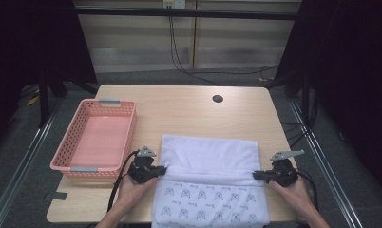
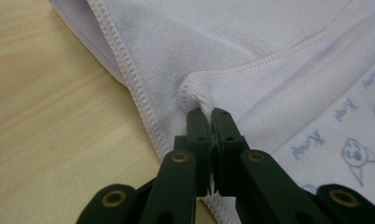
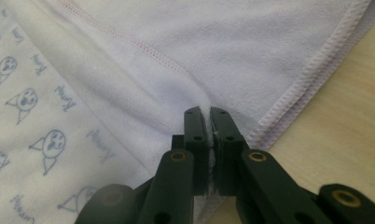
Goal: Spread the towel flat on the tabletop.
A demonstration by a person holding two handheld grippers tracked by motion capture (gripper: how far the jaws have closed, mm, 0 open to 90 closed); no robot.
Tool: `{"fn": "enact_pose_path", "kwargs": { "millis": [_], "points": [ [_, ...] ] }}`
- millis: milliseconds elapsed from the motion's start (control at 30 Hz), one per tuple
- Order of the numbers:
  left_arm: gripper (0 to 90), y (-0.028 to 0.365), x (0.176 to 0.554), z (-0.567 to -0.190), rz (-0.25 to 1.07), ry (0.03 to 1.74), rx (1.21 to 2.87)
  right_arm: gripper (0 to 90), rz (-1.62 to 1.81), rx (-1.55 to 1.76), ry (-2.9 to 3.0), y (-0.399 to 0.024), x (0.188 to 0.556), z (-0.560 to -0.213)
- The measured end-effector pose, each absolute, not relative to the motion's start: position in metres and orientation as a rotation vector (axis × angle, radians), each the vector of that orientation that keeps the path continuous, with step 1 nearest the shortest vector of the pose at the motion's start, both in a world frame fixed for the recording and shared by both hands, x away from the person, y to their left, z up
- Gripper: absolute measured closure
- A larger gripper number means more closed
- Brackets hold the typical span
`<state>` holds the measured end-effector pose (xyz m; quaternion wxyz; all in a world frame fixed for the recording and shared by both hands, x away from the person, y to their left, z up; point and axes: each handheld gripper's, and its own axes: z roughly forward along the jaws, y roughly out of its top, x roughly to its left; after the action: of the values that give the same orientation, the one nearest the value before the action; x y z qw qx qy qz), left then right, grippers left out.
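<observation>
High view looks down on a white towel (image 1: pixel 209 183) spread over the near part of a light wooden table (image 1: pixel 189 107), its near half printed with small blue figures. Just left of the towel stands a pink basket (image 1: pixel 68 152), touching nothing. Beyond the towel a dark round hole (image 1: pixel 217 99) sits in the table. Cables (image 1: pixel 179 57) trail over grey floor past the far edge, under dark curtains. The left claw (image 1: pixel 159 170) is clamped on the towel's left folded edge, the right claw (image 1: pixel 256 175) on its right edge.
</observation>
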<state>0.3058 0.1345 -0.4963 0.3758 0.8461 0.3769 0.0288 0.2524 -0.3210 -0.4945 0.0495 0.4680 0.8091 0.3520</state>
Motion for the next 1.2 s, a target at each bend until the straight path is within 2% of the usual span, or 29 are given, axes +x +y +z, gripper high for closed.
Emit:
{"fn": "enact_pose_path", "kwargs": {
  "millis": [367,1200],
  "points": [
    [87.3,0.128,0.335,-0.501,0.059,0.996,2.102,86.7,1.054,1.436,2.406,-0.330,0.287,-0.496],
    [87.3,0.106,0.408,-0.501,0.162,1.109,2.083,86.8,1.082,1.514,2.293,-0.341,0.364,-0.503]
  ]
}}
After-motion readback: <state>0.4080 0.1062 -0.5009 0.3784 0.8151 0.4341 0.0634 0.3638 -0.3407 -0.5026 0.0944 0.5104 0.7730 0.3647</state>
